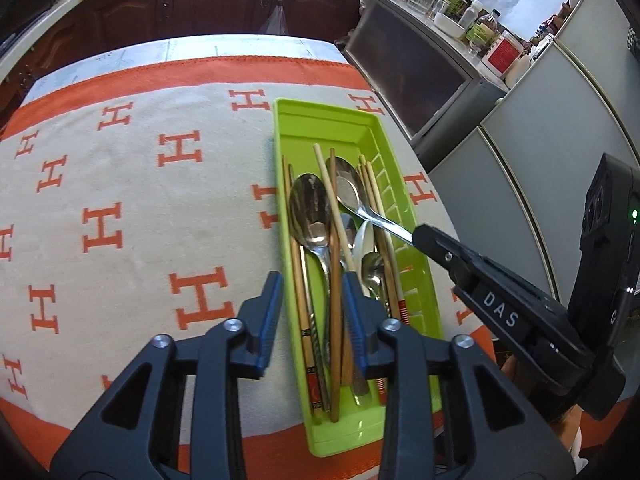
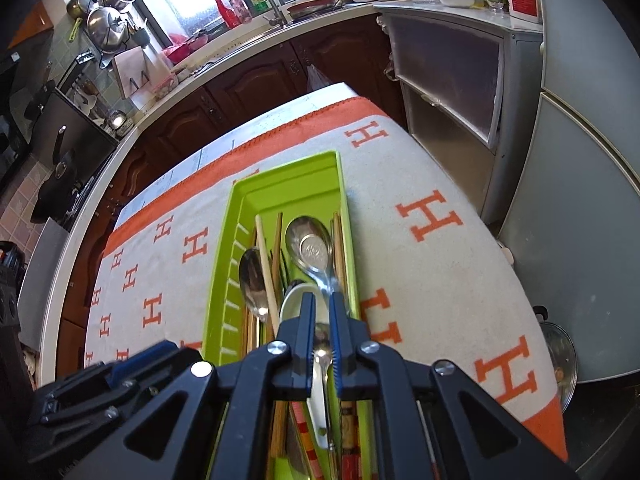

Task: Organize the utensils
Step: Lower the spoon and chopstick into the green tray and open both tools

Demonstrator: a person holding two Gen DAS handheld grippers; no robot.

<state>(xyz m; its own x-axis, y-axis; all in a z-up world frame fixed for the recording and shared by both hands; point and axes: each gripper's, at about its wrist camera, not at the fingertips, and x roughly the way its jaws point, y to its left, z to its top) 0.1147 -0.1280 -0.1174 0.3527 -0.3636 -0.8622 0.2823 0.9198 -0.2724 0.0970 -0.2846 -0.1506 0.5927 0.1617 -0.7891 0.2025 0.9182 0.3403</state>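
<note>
Across the tabletop point(image 1: 120, 184) lies a pale cloth point(image 1: 224, 148) with orange H letters and an orange border, and on its right part sits a long lime-green tray point(image 1: 352, 128), set lengthwise away from me. Dark wood cabinets point(image 2: 248, 88) and a grey cupboard point(image 2: 452, 92) stand behind it.

Inside the tray the utensils lie mixed together: several wooden chopsticks point(image 1: 332, 200), some pale and some brown with patterned ends, a big steel spoon point(image 1: 310, 212) bowl-up on the left side, a white spoon point(image 1: 366, 240) and a small steel spoon point(image 1: 374, 270) lower down.

My right tongs point(image 1: 418, 236) are clamped on the handle of a second steel spoon point(image 1: 350, 188); its bowl rests on the chopsticks near the tray's slotted wall, and its handle slants up out of the tray toward the right. From the right wrist view the blue pads point(image 2: 307, 320) pinch that handle just below the bowl.

My left tongs point(image 1: 310, 300) hang apart over the near end of the tray, holding nothing, one finger above the cloth and the other above the utensils.
</note>
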